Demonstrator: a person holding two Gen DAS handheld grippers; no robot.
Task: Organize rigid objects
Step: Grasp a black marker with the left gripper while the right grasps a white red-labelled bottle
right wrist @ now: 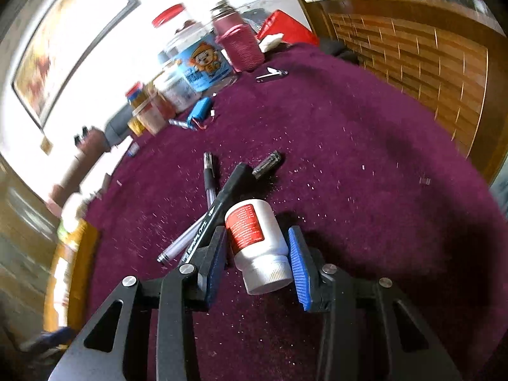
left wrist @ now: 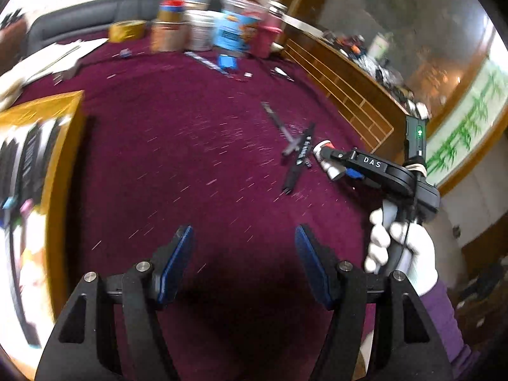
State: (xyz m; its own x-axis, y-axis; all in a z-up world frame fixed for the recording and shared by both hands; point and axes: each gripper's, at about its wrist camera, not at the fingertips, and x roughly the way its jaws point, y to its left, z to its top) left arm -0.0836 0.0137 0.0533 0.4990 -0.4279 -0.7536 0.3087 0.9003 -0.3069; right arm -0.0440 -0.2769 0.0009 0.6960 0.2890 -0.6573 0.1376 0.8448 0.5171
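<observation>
Right wrist view: white bottle (right wrist: 258, 246) with a red label lies on its side on the maroon-covered counter (right wrist: 365, 165), between the 2 pads of the right claw (right wrist: 257, 262).
Right claw state: both blue pads flank the bottle near its cap end; whether they press on it or only stand beside it cannot be told.
Left claw state: left claw (left wrist: 244, 262) is open, nothing between its pads, well apart from the bottle.
Neighbours: black marker (right wrist: 219, 209) lies just beside the bottle and against the left pad; clear pen (right wrist: 193, 238) crosses under the marker.
Handling judgement: bottle looks rigid, smooth plastic, probably light; round wall may roll or slip.
Hold point: mid-body, across the label, seems safer than the narrower cap.
Risk: closing may pinch or drag the marker.
</observation>
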